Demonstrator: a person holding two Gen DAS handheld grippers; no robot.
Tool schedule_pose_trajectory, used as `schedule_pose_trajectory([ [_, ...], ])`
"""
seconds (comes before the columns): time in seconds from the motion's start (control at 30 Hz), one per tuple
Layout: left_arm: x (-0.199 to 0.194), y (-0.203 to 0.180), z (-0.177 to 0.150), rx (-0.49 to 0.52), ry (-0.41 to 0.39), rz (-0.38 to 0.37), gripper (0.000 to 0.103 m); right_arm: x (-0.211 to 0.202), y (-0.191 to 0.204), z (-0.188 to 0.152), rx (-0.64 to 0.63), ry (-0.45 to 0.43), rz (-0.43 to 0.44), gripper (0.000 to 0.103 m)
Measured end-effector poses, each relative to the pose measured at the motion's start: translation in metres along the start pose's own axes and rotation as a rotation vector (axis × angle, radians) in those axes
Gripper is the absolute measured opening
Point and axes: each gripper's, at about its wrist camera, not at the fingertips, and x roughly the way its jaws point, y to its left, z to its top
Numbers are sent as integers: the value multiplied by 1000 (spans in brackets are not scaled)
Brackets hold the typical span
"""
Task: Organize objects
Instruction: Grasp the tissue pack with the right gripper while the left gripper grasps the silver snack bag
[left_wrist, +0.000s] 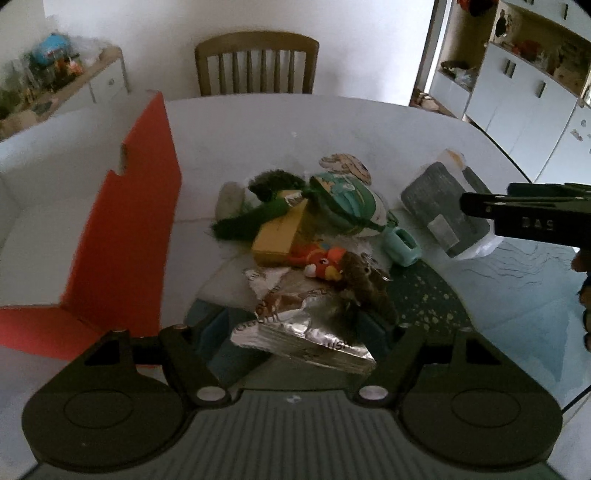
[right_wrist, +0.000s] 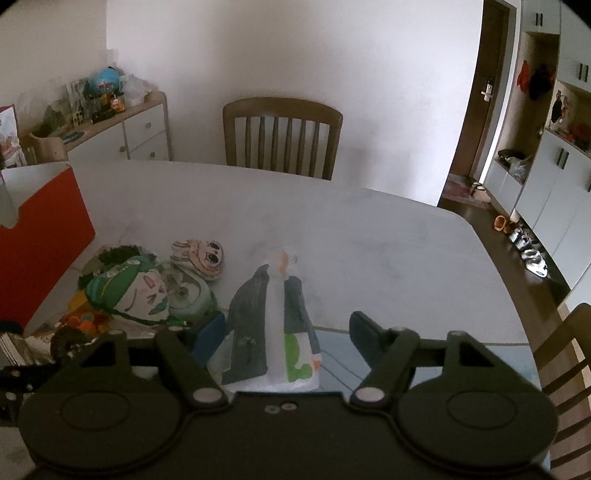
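A crumpled silver foil packet (left_wrist: 295, 332) sits between the blue pads of my left gripper (left_wrist: 299, 321), which press its two sides. Behind it lies a pile: brown fuzzy keychain (left_wrist: 365, 284), orange toy (left_wrist: 325, 262), yellow box (left_wrist: 280, 236), green plush (left_wrist: 251, 218), mint case (left_wrist: 400, 245) and a green face cushion (left_wrist: 347, 203). A grey-and-white pouch (right_wrist: 273, 317) stands between the fingers of my right gripper (right_wrist: 284, 325). Its left pad touches the pouch and its right pad stands clear. From the left wrist view, the right gripper (left_wrist: 517, 210) hangs over that pouch (left_wrist: 439, 206).
An open red-and-white box (left_wrist: 140, 221) stands at the left of the white table (left_wrist: 332, 122), also the box (right_wrist: 44, 240) in the right wrist view. A wooden chair (right_wrist: 280, 136) is behind the table. A blue patterned mat (left_wrist: 517, 295) covers the near edge. A round cartoon cushion (right_wrist: 201, 258) lies nearby.
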Motion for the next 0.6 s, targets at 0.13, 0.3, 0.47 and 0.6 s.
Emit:
schedule_pose_trajectory([
  [0.13,9,1,0,-25,28,-30,76,8,1,-1,8,19,5,68],
  [0.3,15,1,1,-42,43,-62,70,20,3,-2,24,48,16,57],
  [0.47,12,-3,1,-45,48,-84,50,27,5,-5,43,75,28,43],
  [0.6,9,-2,0,-63,50,-77,44,25,6,-9,39,73,32,31],
])
